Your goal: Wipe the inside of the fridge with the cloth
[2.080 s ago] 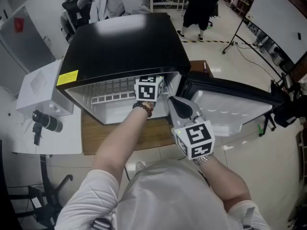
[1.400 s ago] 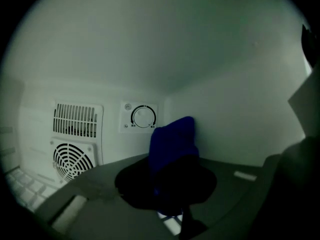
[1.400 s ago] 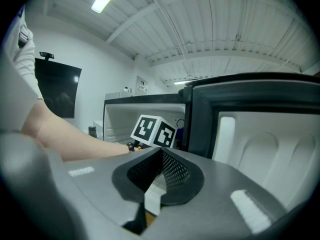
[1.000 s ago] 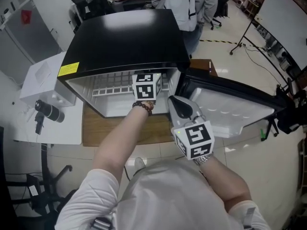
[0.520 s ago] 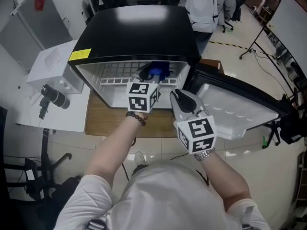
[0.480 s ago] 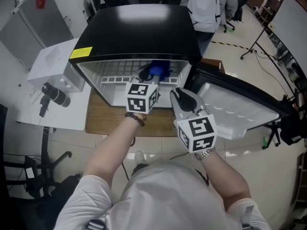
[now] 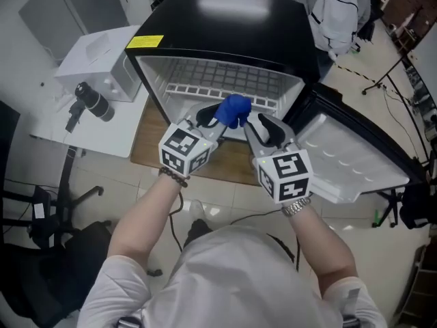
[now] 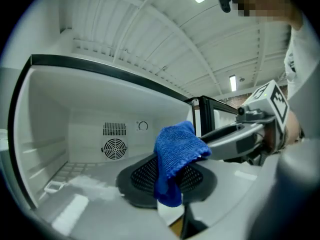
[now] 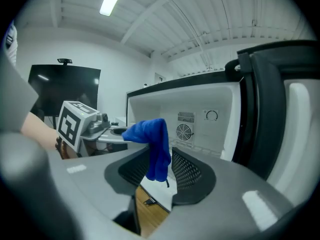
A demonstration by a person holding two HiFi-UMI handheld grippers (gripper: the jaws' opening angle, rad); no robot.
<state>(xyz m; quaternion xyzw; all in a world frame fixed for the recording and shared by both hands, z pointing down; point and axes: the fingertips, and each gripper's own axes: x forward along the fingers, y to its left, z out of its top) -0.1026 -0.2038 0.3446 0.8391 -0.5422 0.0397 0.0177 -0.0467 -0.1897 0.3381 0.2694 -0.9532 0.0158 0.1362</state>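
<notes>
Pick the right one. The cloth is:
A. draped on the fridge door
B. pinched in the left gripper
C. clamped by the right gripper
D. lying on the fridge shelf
B: the left gripper pinches the cloth, though its jaws have just eased open a little. The cloth hangs between the jaws of the right gripper, which have just been opening wide and do not press it.

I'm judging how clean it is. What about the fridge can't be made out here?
- Dirt on the fridge walls: every view, too small to tell.
- Dial setting: right gripper view, too small.
- Door: right gripper view, cut off by the right edge.
- Whatever lies behind the cloth: head view, covered.
</notes>
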